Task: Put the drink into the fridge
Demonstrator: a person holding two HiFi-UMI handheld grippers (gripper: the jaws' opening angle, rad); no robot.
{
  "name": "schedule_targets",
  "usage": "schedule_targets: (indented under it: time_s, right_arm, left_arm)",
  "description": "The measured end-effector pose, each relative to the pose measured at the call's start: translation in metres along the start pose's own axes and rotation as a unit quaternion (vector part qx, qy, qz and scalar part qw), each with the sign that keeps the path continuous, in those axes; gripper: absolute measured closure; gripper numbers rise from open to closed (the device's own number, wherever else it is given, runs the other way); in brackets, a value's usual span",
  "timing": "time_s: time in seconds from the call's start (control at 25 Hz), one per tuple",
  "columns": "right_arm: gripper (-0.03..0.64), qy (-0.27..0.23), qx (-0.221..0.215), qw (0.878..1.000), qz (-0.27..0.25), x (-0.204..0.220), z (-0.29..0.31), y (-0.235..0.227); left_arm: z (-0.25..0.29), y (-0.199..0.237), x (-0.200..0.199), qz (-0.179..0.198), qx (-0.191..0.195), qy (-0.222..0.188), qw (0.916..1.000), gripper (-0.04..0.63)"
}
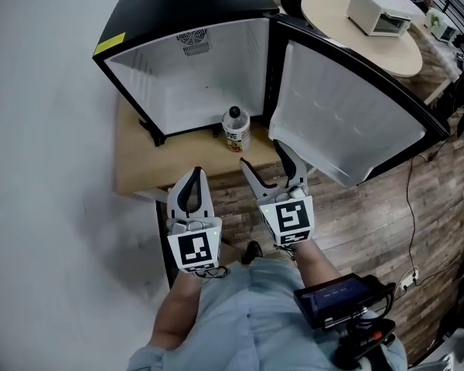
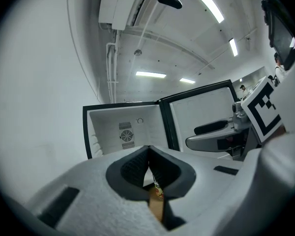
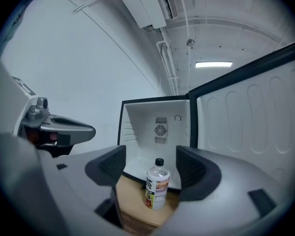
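The drink, a clear bottle (image 1: 235, 128) with a black cap and printed label, stands upright on the wooden table (image 1: 139, 165) just in front of the open black fridge (image 1: 185, 76). The fridge's white inside is bare and its door (image 1: 348, 107) swings wide to the right. My right gripper (image 1: 264, 161) is open, a little short of the bottle and to its right. In the right gripper view the bottle (image 3: 157, 183) shows ahead between the spread jaws of the right gripper (image 3: 150, 166), untouched. My left gripper (image 1: 196, 178) is shut on nothing, short of the table's front edge.
A white wall runs along the left. At the back right a round table (image 1: 394, 52) carries a white box-like appliance (image 1: 379, 10). A cable (image 1: 410, 207) trails over the wooden floor at right. A black device (image 1: 336, 296) hangs at the person's waist.
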State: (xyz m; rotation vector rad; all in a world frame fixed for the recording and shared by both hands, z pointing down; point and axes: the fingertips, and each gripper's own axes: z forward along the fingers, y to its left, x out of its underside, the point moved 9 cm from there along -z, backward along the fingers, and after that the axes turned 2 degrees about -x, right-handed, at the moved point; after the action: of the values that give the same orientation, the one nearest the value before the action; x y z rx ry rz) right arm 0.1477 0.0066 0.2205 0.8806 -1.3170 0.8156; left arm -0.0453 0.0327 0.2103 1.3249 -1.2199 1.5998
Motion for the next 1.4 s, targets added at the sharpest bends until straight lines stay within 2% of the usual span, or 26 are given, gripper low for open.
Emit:
schedule_targets:
  time_s: [0.24,0.4,0.8,1.0,1.12,1.28,1.4]
  right_arm:
    - [0.291,0.005,-0.009,1.0,-0.008,0.003,0.023,-0.001]
    - [0.284,0.014,-0.019,1.0,0.002,0.017,0.045,0.001]
    - [0.225,0.09,-0.009,0.996,0.027,0.093,0.1,0.001]
    - [0.186,0.096,0.002,0.995,0.03,0.142,0.136,-0.002]
    - [0.167,0.108,0.013,0.993,0.037,0.166,0.153,-0.006]
    - [0.164,0.09,0.027,0.995,0.035,0.173,0.165,-0.02]
    - [0.161,0.089,0.017,0.996,0.027,0.173,0.173,-0.023]
  left_arm:
    - [0.013,0.013,0.004,-0.009,-0.013,0.003,0.9999,0.586]
    - [0.027,0.023,0.018,-0.02,-0.012,0.025,0.9994,0.586]
    - [0.08,0.044,0.084,-0.037,0.002,0.077,0.9963,0.586]
    - [0.112,0.047,0.132,-0.034,0.01,0.077,0.9964,0.586]
    - [0.128,0.047,0.158,-0.045,0.014,0.079,0.9957,0.586]
    - [0.141,0.047,0.176,-0.059,0.018,0.083,0.9946,0.586]
    - [0.146,0.052,0.178,-0.065,0.016,0.081,0.9945,0.586]
